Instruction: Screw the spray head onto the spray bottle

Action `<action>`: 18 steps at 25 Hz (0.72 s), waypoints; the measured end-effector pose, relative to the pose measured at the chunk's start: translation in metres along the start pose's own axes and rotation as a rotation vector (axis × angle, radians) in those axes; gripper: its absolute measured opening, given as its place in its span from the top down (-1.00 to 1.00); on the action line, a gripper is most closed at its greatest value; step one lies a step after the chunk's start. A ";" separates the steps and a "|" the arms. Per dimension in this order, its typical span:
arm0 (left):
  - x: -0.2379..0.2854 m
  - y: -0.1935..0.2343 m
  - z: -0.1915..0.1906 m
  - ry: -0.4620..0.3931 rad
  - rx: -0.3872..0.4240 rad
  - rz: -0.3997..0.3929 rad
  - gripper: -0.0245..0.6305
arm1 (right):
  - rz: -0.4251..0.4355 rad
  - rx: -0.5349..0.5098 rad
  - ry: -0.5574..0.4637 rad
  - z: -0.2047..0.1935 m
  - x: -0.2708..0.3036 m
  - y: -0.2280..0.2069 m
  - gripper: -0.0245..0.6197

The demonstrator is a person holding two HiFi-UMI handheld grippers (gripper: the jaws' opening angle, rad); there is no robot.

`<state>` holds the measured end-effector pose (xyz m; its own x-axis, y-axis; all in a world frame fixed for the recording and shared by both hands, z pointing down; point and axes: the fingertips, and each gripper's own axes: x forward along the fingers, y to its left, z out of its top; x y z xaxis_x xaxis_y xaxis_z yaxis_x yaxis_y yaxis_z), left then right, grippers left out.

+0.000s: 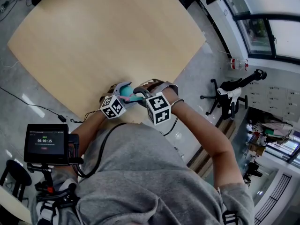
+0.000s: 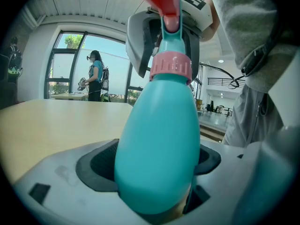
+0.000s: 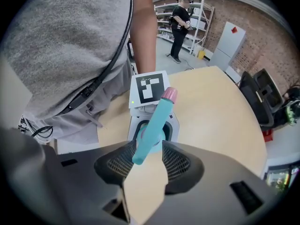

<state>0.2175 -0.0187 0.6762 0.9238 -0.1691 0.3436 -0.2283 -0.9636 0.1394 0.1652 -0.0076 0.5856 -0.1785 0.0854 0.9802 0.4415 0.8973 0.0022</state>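
Holding the spray bottle [image 2: 159, 144] in my left gripper [image 1: 121, 93], I have its fingers [image 2: 96, 168] spread wide and pressed on the teal belly, low in the middle of the left gripper view. Higher in that frame the pink collar [image 2: 171, 68] sits on the bottle's neck, under the spray head [image 2: 170, 37]. Just right of it in the head view, my right gripper [image 3: 145, 149] points down, fingers closed on the spray head, over the near edge of the worktop [image 1: 103, 36].
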 end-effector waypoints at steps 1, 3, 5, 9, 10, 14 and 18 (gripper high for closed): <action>0.000 0.000 0.000 0.000 0.000 0.000 -0.33 | -0.002 0.004 0.001 0.000 0.000 0.000 0.40; -0.001 0.000 0.000 -0.001 0.000 0.000 -0.33 | -0.006 0.009 0.001 0.000 -0.001 -0.001 0.40; -0.001 0.000 0.001 -0.002 0.000 0.000 -0.33 | -0.009 0.015 0.000 0.001 -0.001 -0.001 0.40; -0.003 -0.003 0.001 -0.004 0.008 -0.005 -0.33 | -0.013 0.042 -0.009 0.005 0.003 0.001 0.40; -0.004 -0.004 0.001 -0.005 0.012 -0.008 -0.33 | -0.014 0.050 -0.014 0.008 0.006 0.002 0.40; -0.005 -0.008 0.003 -0.013 0.029 -0.021 -0.33 | -0.019 0.075 -0.030 0.018 0.014 0.004 0.40; -0.005 -0.010 0.005 -0.014 0.031 -0.019 -0.33 | -0.002 0.087 -0.030 0.019 0.016 0.004 0.40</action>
<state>0.2169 -0.0097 0.6682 0.9321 -0.1535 0.3280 -0.2013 -0.9725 0.1170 0.1469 0.0054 0.5973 -0.2058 0.0956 0.9739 0.3637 0.9314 -0.0146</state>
